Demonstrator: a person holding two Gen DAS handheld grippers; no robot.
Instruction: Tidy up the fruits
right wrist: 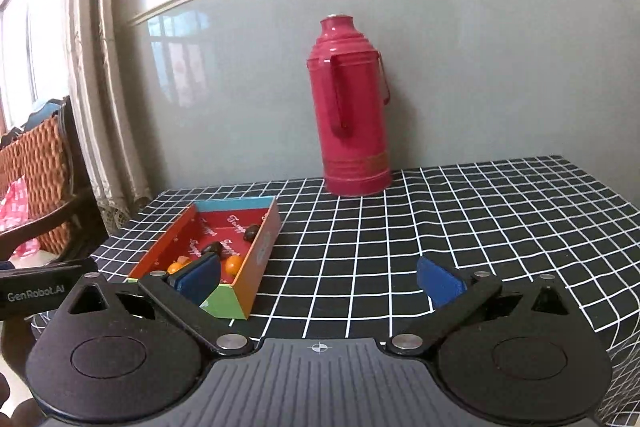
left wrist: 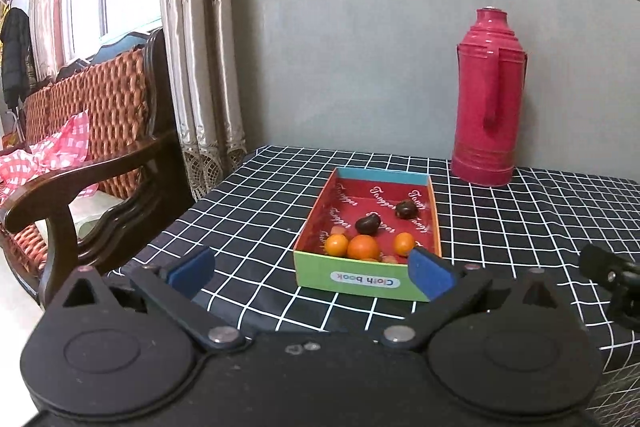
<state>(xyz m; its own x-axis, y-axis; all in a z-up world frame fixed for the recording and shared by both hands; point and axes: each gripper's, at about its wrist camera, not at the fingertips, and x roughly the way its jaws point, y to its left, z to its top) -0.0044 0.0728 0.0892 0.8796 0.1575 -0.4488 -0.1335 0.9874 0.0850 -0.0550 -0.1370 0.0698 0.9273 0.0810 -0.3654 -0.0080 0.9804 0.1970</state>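
Observation:
A shallow cardboard box (left wrist: 362,279) with a red lining and a green front wall sits on the checked tablecloth (left wrist: 500,227). Inside lie three orange fruits (left wrist: 363,247) near the front and two dark fruits (left wrist: 368,225) behind them. My left gripper (left wrist: 312,273) stands open just short of the box's front wall, its blue pads empty. In the right wrist view the same box (right wrist: 256,259) lies at the lower left. My right gripper (right wrist: 320,281) is open and empty above the cloth, its left pad overlapping the box's front corner in the picture.
A tall red thermos (left wrist: 488,99) stands at the back of the table against the grey wall, also seen as the thermos (right wrist: 354,107) in the right wrist view. A wooden chair with a woven cushion (left wrist: 92,131) and curtains (left wrist: 200,47) are left of the table.

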